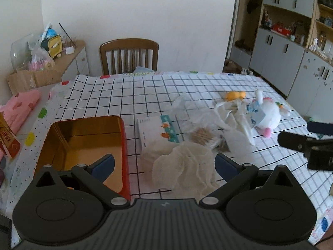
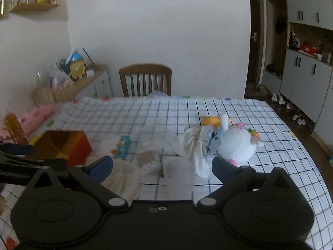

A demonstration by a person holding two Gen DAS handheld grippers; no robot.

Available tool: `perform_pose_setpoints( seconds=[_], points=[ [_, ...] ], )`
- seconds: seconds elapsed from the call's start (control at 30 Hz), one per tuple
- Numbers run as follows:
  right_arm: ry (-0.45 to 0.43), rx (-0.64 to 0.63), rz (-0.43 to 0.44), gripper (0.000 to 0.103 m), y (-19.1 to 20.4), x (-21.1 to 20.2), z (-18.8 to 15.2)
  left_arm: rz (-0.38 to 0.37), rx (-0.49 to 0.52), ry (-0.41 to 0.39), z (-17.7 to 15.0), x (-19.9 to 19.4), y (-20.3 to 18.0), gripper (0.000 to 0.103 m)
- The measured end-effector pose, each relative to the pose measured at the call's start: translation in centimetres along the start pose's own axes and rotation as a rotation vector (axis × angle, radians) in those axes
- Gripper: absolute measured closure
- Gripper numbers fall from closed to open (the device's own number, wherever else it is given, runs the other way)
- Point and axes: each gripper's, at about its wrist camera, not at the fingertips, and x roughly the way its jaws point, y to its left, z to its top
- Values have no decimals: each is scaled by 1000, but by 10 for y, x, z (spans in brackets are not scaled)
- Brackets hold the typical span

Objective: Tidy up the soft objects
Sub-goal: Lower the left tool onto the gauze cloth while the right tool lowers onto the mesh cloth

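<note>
A cream gauze cloth lies crumpled on the checked tablecloth, right in front of my open left gripper. An open red tin with a gold inside stands to its left. A white plush toy lies at the right, with a white rag beside it and an orange toy behind. My right gripper is open and empty above the table; the rag and the plush lie just ahead of it. The tin shows at the left in the right wrist view.
A flat printed packet, clear plastic and a bundle of thin sticks lie mid-table. A wooden chair stands at the far edge. A pink cloth and an orange carton are at the left. Cabinets line the right wall.
</note>
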Motion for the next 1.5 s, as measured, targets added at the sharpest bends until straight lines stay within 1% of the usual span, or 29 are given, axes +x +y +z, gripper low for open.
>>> perform_pose_setpoints(
  seconds=[0.17, 0.23, 0.27, 0.37, 0.43, 0.5, 0.57, 0.67, 0.87, 1.17, 1.3, 1.47, 1.5],
  points=[
    [57, -32, 12, 3, -18, 31, 4, 8, -17, 22, 2, 21, 2, 0],
    [78, -42, 12, 5, -24, 42, 3, 0, -20, 35, 1, 30, 0, 0],
    [94, -52, 15, 8, -25, 49, 1, -10, -19, 44, 1, 34, -2, 0],
    [141, -84, 34, 11, -28, 68, -4, -32, 4, 62, -1, 47, -9, 0],
    [177, -102, 54, 15, -29, 79, -8, -36, 34, 75, -4, 56, -16, 0],
    [212, -119, 74, 16, -29, 89, -13, -40, 41, 101, -7, 67, -20, 0],
    [246, -123, 78, 16, -31, 99, -17, -36, 32, 137, -12, 79, -21, 0],
    [277, -124, 78, 17, -32, 111, -22, -22, 45, 166, -16, 93, -23, 0],
    [323, -128, 80, 17, -34, 132, -27, -22, 42, 215, -18, 120, -31, 0],
    [359, -136, 98, 17, -31, 152, -31, -17, 73, 261, -20, 140, -42, 0],
    [373, -145, 90, 23, -26, 158, -33, -5, 50, 276, -21, 148, -39, 1],
    [375, -158, 82, 27, -24, 161, -34, -12, 42, 285, -21, 152, -37, 1],
    [377, -160, 78, 29, -23, 161, -34, -16, 40, 288, -21, 153, -36, 4]
  ],
)
